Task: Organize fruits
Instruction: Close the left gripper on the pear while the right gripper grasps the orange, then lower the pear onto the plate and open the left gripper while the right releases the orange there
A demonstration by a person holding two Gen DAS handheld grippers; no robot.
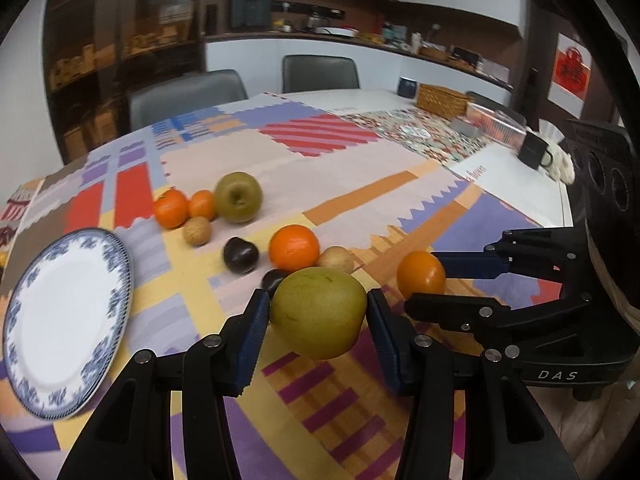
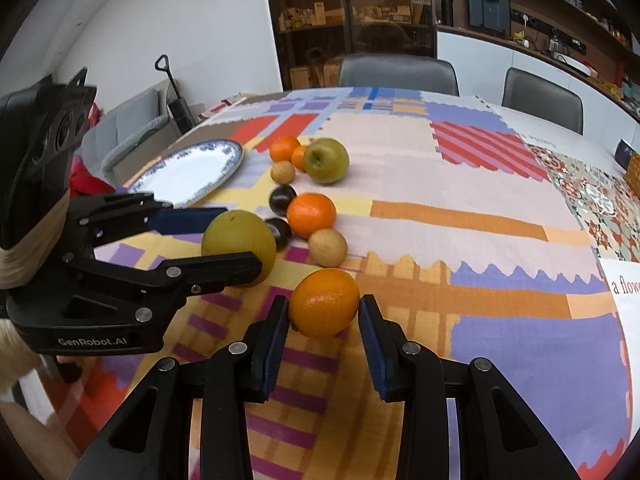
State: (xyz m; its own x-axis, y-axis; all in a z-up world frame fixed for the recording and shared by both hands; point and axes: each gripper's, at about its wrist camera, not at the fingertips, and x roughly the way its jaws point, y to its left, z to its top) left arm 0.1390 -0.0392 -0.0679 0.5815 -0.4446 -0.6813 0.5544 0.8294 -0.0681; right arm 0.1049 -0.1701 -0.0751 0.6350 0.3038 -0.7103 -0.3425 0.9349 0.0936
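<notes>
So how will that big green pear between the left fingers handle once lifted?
The green pear is round and smooth, so it may slip or roll if released. It fills the left gripper wide, probably fairly heavy. Its skin looks firm.

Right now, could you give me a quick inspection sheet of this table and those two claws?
Surface: patchwork tablecloth covering a table.
Job's things: empty blue-rimmed plate; green pear; orange; farther back, a second green fruit, a larger orange, two small oranges, two dark round fruits, brown round ones.
Clutter: wicker basket, clear box and small black item at the far end.
Claws: left claw has pads against the pear; right claw brackets the orange, contact on both sides not certain.
Cables: nothing seen.
Surroundings: grey chairs, dark shelving, a cluttered counter.
</notes>
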